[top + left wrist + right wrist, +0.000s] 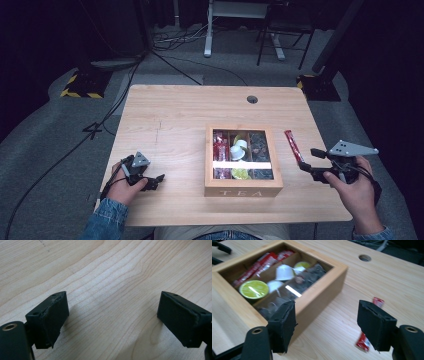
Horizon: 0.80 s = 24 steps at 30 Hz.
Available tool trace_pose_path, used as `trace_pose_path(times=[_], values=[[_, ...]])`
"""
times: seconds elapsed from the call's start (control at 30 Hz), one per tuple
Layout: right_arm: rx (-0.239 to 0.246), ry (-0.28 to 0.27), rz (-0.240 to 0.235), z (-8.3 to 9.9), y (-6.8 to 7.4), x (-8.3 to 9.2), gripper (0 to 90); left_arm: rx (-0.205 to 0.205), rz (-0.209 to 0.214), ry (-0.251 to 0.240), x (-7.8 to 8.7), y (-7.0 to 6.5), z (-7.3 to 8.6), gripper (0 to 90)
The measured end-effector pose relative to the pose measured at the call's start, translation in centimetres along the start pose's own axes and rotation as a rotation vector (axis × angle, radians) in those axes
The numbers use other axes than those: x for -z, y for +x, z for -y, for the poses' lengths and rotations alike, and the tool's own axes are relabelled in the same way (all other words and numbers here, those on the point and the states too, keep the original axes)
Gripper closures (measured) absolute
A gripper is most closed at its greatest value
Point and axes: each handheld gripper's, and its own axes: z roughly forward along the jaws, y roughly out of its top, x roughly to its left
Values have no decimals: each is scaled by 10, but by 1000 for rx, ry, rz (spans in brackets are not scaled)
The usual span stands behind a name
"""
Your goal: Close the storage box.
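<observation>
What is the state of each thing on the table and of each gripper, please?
Tea box: glass lid shut, upright on the table.
Red sachet: flat on the table beside the box, outside it, not held.
Capsules: inside the box, in the middle compartment.
Left gripper: open, empty, over bare table.
Right gripper: open, empty, near the sachet.
</observation>
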Motion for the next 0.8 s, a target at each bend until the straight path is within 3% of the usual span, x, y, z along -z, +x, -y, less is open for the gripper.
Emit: trace_pose_path(times=[0.17,0.4,0.6,0.8], values=[[-23,86,49,10,-22,1,300,-9,-2,-2,-1,1,0,99],[-60,128,77,31,-47,-6,279,-6,-1,-2,-1,0,0,99],[-72,206,107,54,-66,-19,272,-7,-3,-1,-1,0,0,98],[-100,247,96,78,-76,-37,269,-7,-5,2,-1,0,-1,96]])
